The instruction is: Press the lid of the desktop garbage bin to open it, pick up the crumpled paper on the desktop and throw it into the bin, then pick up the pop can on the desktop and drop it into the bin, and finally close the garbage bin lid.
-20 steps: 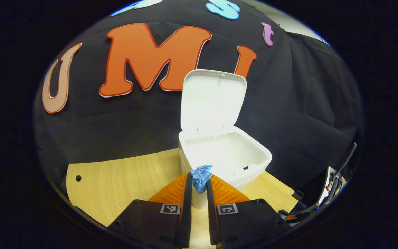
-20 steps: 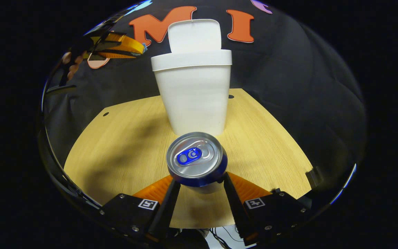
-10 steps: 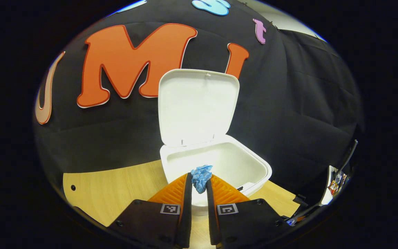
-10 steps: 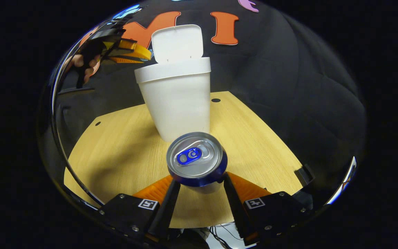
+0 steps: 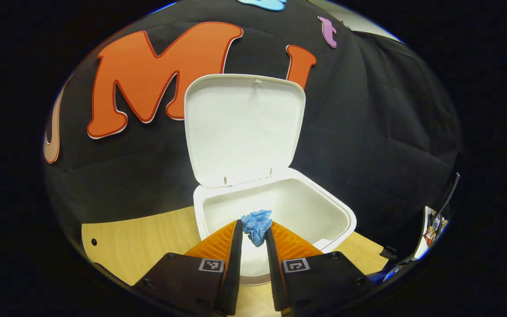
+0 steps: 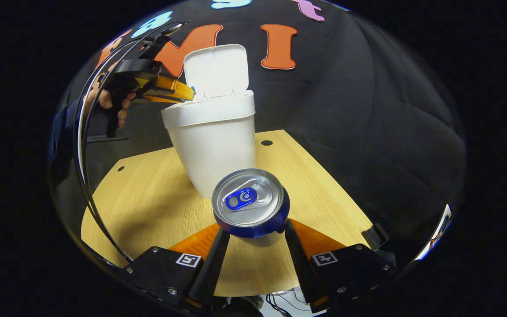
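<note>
As lid (image 5: 244, 127) stands open, left gripper (image 5: 254, 231), jaws clenched on blue crumpled paper (image 5: 256, 223), hangs over garbage bin (image 5: 280, 211) mouth; right gripper (image 6: 252, 229) grips upright pop can (image 6: 250, 203) above counter (image 6: 148, 198).

Bright overhead light, sharp focus, strong fisheye bending at edges, soft shadows.

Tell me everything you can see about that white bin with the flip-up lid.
The bin is plain white, plastic by the look of it, with a thicker rim and walls tapering toward its base. It stands upright on the wooden table, behind the pop can. Its hinged lid stands raised at the back, leaving the mouth open. The left gripper holds blue crumpled paper above the opening.
</note>
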{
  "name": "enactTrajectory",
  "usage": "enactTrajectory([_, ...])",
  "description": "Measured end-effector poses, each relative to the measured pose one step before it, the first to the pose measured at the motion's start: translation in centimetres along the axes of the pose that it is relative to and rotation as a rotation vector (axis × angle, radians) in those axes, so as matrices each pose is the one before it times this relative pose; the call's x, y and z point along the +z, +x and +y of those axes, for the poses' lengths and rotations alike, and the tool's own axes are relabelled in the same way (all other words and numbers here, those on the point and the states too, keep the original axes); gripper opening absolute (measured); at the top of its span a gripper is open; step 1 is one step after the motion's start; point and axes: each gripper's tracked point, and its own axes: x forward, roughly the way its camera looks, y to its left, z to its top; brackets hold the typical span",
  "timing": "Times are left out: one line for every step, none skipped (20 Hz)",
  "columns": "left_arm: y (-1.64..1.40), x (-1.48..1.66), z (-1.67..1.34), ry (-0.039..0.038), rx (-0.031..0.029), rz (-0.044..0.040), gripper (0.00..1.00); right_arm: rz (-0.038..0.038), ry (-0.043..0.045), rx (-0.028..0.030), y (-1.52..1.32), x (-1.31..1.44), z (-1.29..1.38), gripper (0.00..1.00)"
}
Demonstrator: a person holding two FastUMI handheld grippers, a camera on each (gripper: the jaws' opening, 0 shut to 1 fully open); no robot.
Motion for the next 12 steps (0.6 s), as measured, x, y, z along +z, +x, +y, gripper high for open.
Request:
enactTrajectory([0.150, 0.087, -0.110, 0.00289, 0.00161, -0.00024, 0.35, -0.00009, -0.00134, -0.00146, 0.069, 0.037, -0.114, 0.77])
enactTrajectory([-0.054, -0.103, -0.173, 0.00072, -0.00266, 0.00089, 0.35, 0.00088, -0.00035, 0.00291, 0.048, 0.023, -0.057, 0.77])
enactTrajectory([-0.055, -0.110, -0.114, 0.00033, -0.00358, 0.00051, 0.37, -0.00177, 0.00160, 0.00250, 0.136, 0.125, 0.030, 0.77])
enactTrajectory([-0.253, 0.163, -0.204, 0.00240, -0.00398, -0.00133, 0.48, -0.00394, -0.00125, 0.00627, 0.164, 0.339, 0.109, 0.77])
enactTrajectory([-0.262, 0.223, 0.106, 0.00969, 0.00296, -0.01155, 0.59, -0.00676, -0.00361, 0.00075, 0.151, 0.307, -0.021, 0.77])
enactTrajectory([-0.204, 0.166, -0.022, 0.00297, -0.00314, -0.01110, 0.71, -0.00486, -0.00257, 0.00454, -0.025, 0.288, -0.002, 0.77])
enactTrajectory([-0.442, 0.185, 0.170, 0.00092, 0.00285, -0.01341, 0.75, -0.00314, -0.00202, 0.00207, -0.010, 0.299, 0.018, 0.77])
enactTrajectory([-0.381, 0.011, 0.106, -0.00039, 0.00276, -0.00718, 0.81, -0.00309, -0.00338, 0.00440, -0.004, 0.369, 0.051, 0.77])
enactTrajectory([-0.431, -0.111, 0.330, -0.00197, 0.00784, -0.00361, 0.86, -0.00607, -0.00792, -0.00012, -0.024, 0.388, -0.029, 0.77])
enactTrajectory([-0.602, -0.130, 0.532, -0.00558, 0.01693, -0.01022, 0.90, -0.00297, -0.01611, -0.00182, 0.059, 0.691, 0.058, 0.77])
enactTrajectory([-0.512, -0.161, 0.520, -0.00494, 0.01022, -0.00737, 0.93, -0.00473, -0.01886, -0.00442, -0.182, 0.849, 0.000, 0.77])
enactTrajectory([-0.842, -0.460, 0.872, -0.00974, 0.01803, -0.00673, 0.98, -0.01752, -0.01392, 0.01043, 0.042, 1.052, 0.516, 0.77])
